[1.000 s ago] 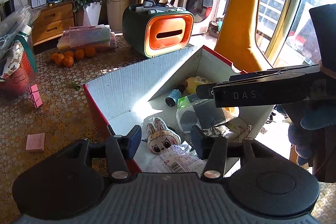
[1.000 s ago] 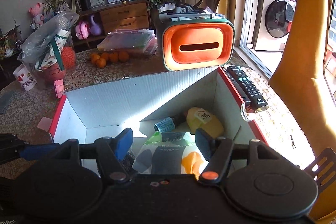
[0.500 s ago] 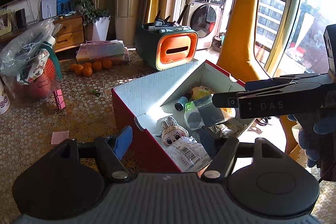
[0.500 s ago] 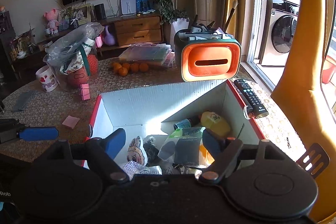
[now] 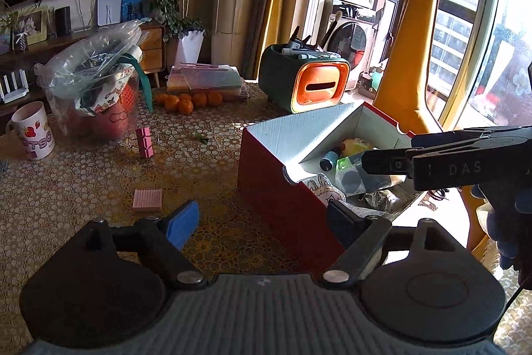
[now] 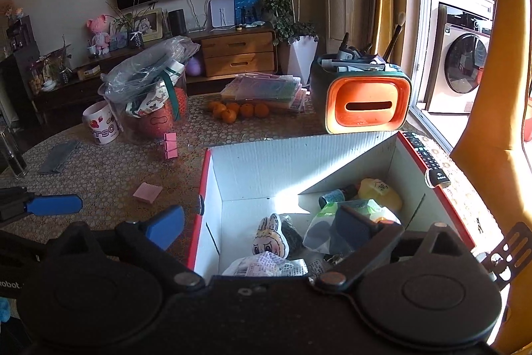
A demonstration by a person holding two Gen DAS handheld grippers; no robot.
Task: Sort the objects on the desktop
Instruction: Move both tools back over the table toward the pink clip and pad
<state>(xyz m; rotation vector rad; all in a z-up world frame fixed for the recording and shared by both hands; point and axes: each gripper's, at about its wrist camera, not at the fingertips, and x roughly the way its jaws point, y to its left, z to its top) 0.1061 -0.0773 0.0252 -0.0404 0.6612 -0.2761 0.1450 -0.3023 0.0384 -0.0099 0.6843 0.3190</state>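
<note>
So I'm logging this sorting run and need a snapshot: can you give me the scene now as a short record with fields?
left gripper: open, nothing between the jaws, which have just been opening
right gripper: open, empty, jaws also just opening
box: red outside, white inside, open top
in box: rabbit toy, yellow bottle, packets
loose on table: pink binder clip, pink pad, oranges

A red-sided box [image 6: 447, 208] with a white ribbed interior sits on a surface [image 5: 83, 175] patterned in gold and white circles. Behind it: an orange-faced, dark green organiser [image 6: 364, 103], orange tangerines [image 6: 237, 110], a pink binder clip [image 5: 144, 142], a pink ribbed pad [image 5: 148, 199] and a white strawberry-print mug [image 5: 31, 130].
</note>
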